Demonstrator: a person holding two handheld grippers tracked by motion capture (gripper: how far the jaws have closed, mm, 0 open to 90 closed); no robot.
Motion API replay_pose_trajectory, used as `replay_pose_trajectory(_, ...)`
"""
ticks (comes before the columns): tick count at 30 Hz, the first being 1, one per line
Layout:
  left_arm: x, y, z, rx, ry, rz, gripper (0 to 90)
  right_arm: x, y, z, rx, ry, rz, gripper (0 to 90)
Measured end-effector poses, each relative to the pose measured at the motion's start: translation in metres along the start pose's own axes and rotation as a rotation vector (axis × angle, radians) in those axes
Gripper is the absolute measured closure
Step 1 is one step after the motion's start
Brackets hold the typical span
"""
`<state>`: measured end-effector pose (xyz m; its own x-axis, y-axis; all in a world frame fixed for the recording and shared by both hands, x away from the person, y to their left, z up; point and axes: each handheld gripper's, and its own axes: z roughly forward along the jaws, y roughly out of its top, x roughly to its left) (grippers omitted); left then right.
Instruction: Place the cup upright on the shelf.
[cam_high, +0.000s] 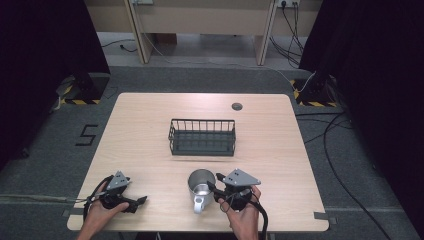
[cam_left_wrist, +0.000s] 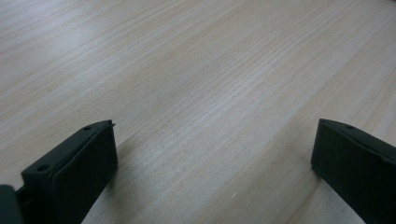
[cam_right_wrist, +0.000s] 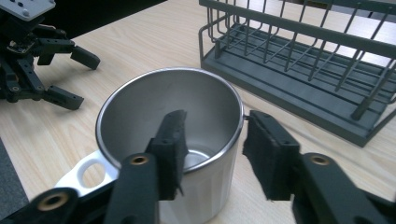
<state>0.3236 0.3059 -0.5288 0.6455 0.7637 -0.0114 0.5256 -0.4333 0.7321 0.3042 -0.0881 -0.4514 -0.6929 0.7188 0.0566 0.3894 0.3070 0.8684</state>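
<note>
A steel mug (cam_high: 200, 187) (cam_right_wrist: 187, 107) stands upright near the table's front edge, its handle towards the person. My right gripper (cam_high: 212, 186) (cam_right_wrist: 212, 135) straddles the mug's right wall, with one jaw inside the cup and the other just outside the rim. A gap shows between the inner pad and the wall, so the jaws are open around it. My left gripper (cam_high: 140, 204) (cam_left_wrist: 215, 144) rests low on the wooden table (cam_high: 150, 125) at the front left, open wide with bare wood between its jaws. In the right gripper view the left gripper (cam_right_wrist: 42, 60) lies beyond the mug.
A dark wire basket (cam_high: 202, 136) (cam_right_wrist: 299, 70) sits at the table's middle, just behind the mug. A small round grommet (cam_high: 237, 106) is set in the tabletop near the back edge. Cables trail from both grippers over the front edge.
</note>
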Motion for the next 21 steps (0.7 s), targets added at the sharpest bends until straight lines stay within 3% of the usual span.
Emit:
replay_pose_trajectory(4, 0.0, 0.0, 0.0, 0.0, 0.0, 0.0, 0.0, -0.001, 0.003, 0.006, 0.005, -0.014, -0.023, 67.6)
replay_pose_trajectory(9, 0.0, 0.0, 0.0, 0.002, 0.0, 0.002, 0.0, -0.007, 0.005, 0.012, 0.004, 0.004, -0.024, 73.8)
replay_pose_trajectory(12, 0.0, 0.0, 0.0, 0.001, 0.0, 0.002, 0.0, -0.009, 0.008, 0.017, 0.016, 0.022, -0.047, 79.0)
replay_pose_trajectory(18, 0.0, 0.0, 0.0, 0.001, 0.0, 0.0, 0.0, -0.022, 0.018, 0.032, 0.034, 0.125, -0.111, 83.0)
replay_pose_trajectory(21, 0.0, 0.0, 0.0, 0.001, 0.0, 0.0, 0.0, -0.03, 0.025, 0.037, 0.052, 0.143, -0.137, 83.1)
